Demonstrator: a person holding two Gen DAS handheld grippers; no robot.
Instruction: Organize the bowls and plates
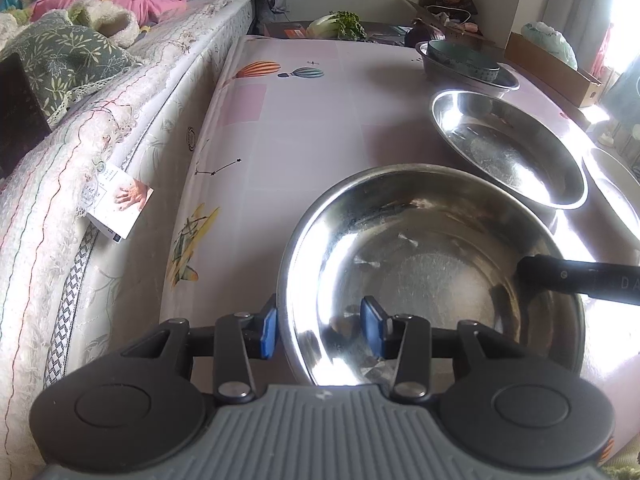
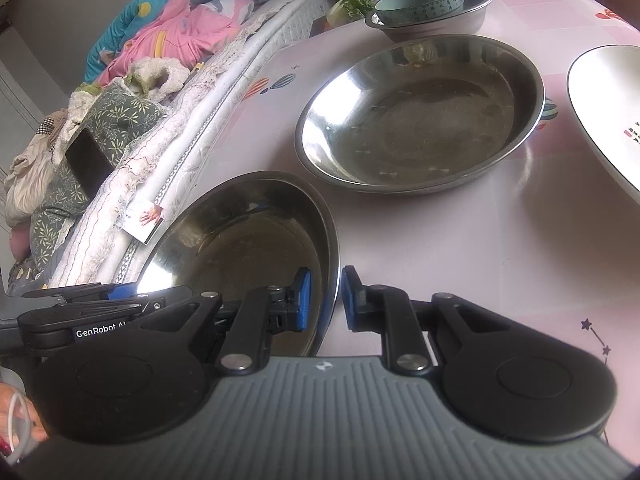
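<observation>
A large steel plate (image 1: 432, 264) lies nearest to me on the pink tablecloth (image 1: 304, 128). My left gripper (image 1: 320, 328) is open and straddles the plate's near rim. One blue pad (image 1: 268, 332) is just outside the rim and the other is inside, off the wall. My right gripper (image 2: 326, 300) is shut on the same steel plate (image 2: 248, 240) at its right rim; in the left wrist view one of its black fingers (image 1: 580, 280) reaches in over the plate. A second steel plate (image 2: 420, 116) sits just beyond. I cannot tell whether the near plate is lifted off the cloth.
At the back, a green bowl (image 2: 420, 2) stands inside a steel basin (image 2: 476, 14). A white plate (image 2: 608, 112) lies at the right edge. A bed with blankets (image 1: 80, 60) runs along the table's left side. Vegetables (image 1: 340, 24) and a cardboard box (image 1: 560, 68) are behind.
</observation>
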